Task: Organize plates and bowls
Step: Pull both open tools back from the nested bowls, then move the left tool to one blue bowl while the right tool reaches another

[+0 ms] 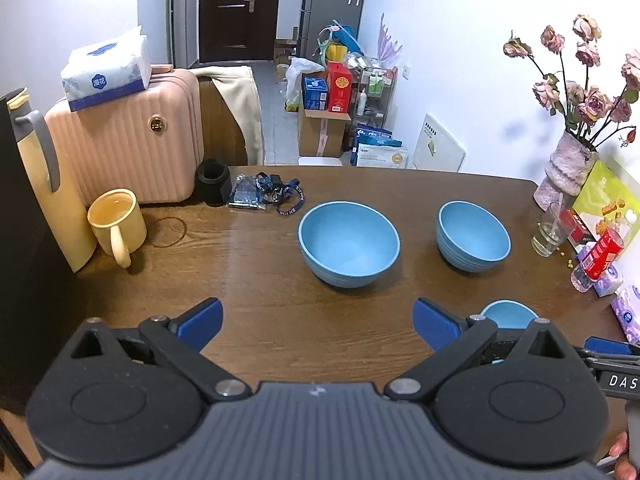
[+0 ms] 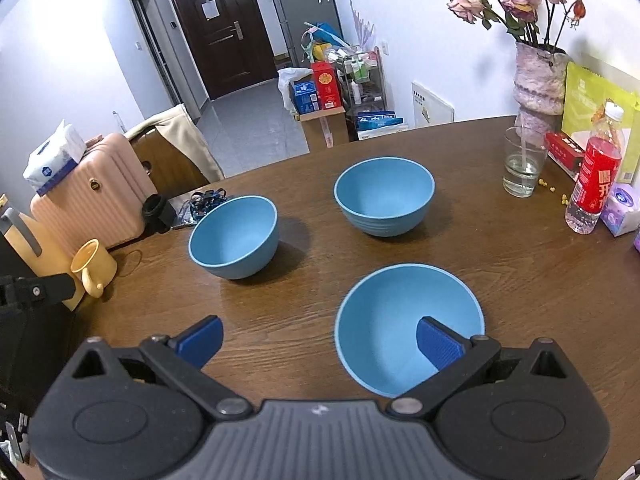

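Three blue bowls stand upright and apart on the brown wooden table (image 1: pixel 256 272). In the left wrist view the middle bowl (image 1: pixel 349 243) is ahead, a second bowl (image 1: pixel 473 235) is to its right, and a third bowl (image 1: pixel 509 314) is partly hidden behind my right finger. My left gripper (image 1: pixel 318 322) is open and empty above bare table. In the right wrist view the near bowl (image 2: pixel 400 320) lies under the right finger; the other two bowls (image 2: pixel 234 236) (image 2: pixel 385 195) are farther off. My right gripper (image 2: pixel 320 340) is open and empty.
A yellow mug (image 1: pixel 116 224), yellow kettle (image 1: pixel 48 184), pink suitcase (image 1: pixel 128 144), black cup (image 1: pixel 214 182) and lanyard (image 1: pixel 272 194) sit at the left. A glass (image 2: pixel 524 162), vase of roses (image 2: pixel 538 80), red bottle (image 2: pixel 596 176) and boxes stand at the right.
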`<state>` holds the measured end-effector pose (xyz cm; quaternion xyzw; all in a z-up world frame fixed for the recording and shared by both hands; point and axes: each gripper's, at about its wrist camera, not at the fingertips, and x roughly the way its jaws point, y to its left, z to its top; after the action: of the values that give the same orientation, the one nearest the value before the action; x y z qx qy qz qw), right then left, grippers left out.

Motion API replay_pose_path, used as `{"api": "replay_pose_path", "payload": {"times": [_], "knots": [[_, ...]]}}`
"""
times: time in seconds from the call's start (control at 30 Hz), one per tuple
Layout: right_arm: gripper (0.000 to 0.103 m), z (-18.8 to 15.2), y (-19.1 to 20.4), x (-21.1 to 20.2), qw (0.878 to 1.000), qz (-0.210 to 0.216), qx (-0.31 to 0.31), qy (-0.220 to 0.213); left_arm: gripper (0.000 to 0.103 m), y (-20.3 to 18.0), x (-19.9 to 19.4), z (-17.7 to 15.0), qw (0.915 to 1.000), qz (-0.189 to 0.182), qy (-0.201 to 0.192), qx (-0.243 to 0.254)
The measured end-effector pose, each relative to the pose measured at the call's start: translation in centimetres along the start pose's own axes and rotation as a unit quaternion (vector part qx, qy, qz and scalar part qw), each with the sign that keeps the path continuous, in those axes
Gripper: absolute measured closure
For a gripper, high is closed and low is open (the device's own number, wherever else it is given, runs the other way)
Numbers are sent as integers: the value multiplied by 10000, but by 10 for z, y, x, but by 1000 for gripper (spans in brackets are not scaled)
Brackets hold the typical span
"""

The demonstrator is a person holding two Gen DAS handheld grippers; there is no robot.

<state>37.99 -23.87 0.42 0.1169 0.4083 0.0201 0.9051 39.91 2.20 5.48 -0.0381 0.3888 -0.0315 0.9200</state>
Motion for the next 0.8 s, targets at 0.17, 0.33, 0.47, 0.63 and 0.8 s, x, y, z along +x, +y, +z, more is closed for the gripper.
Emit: {"api": "replay_pose_path", "payload": {"times": [0.17, 0.33, 0.47, 0.63, 0.8], "knots": [[0, 8, 19, 5, 9999, -98, 45, -90, 0, 17, 9, 14, 10000, -69, -9, 22], [0, 19, 39, 13, 9997, -114, 100, -204, 0, 32, 19, 29, 9999, -110, 4, 83], [0, 25, 54, 23, 9994, -88, 199, -266, 0, 41, 31, 40, 9998, -144, 54, 155], [0, 29, 70, 35, 9987, -88, 381, -339, 0, 47, 45, 50, 9994, -231, 120, 244], [0, 33, 80, 42, 9981, -152, 476, -360, 0, 48, 57, 60, 9988, -286, 167, 365]]}}
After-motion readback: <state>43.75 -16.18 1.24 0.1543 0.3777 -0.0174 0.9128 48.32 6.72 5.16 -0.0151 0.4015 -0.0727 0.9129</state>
